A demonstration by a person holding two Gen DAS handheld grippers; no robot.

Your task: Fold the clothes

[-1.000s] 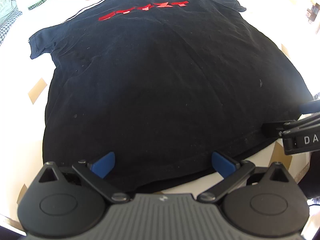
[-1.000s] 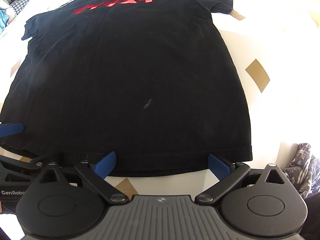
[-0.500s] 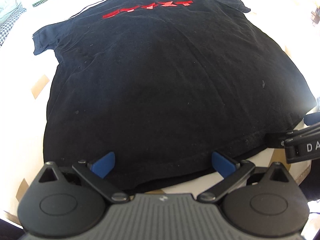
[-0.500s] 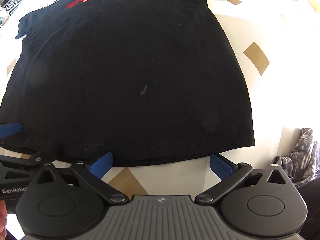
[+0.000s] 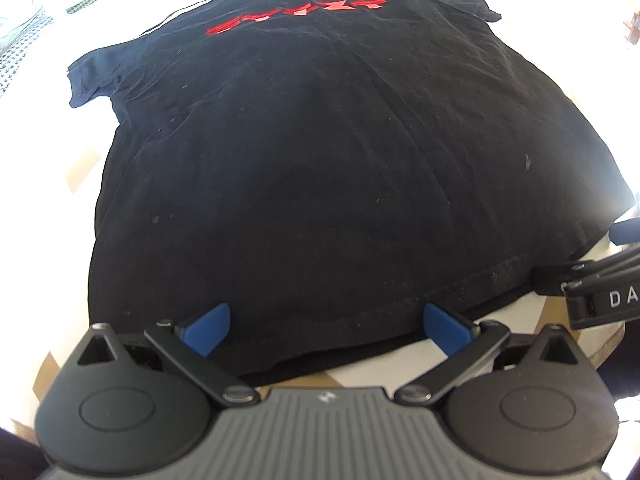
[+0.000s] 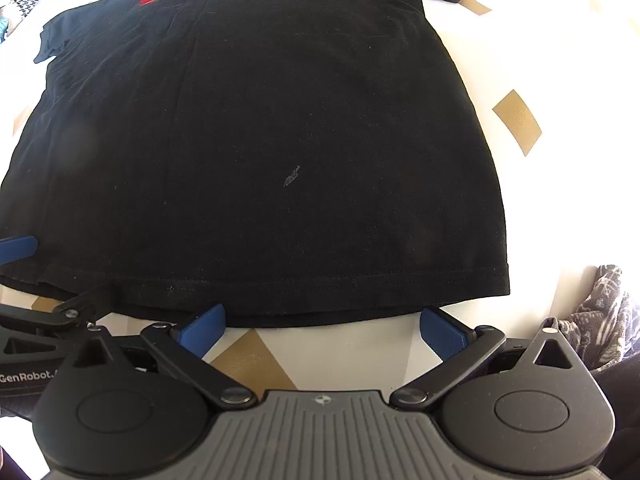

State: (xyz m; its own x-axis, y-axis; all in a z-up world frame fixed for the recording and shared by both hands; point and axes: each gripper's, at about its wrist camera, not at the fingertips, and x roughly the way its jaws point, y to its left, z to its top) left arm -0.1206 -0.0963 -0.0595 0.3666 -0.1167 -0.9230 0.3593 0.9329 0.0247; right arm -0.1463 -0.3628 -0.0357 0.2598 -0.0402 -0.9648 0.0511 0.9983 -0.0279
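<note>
While the black T-shirt (image 5: pixel 320 168) lies spread flat on the white table (image 6: pixel 560 216), hem toward the cameras and collar at the far end, both grippers sit at its near edge with their blue-padded fingers spread wide and nothing between them. The left gripper (image 5: pixel 326 326) hovers over the near left part of the hem, its left fingertip (image 5: pixel 208 326) showing against the black cloth and its right one at the hem's edge, where the cloth curves down to the table. The right gripper (image 6: pixel 320 330) is at the near right part of the hem, its fingertips (image 6: pixel 442 334) just short of the stitched edge, above bare tabletop and a tan diamond patch (image 6: pixel 256 360) in the table's pattern. Each tool shows in the other's view: the right one's black linkage comes in at the right edge of the left wrist view, and the left one's blue pad and arm at the left edge of the right wrist view. Red lettering (image 5: pixel 296 14) runs across the shirt near the collar, and both short sleeves lie out to the sides. A grey patterned cloth (image 6: pixel 600 312) is bunched at the near right, just off the table's edge.
</note>
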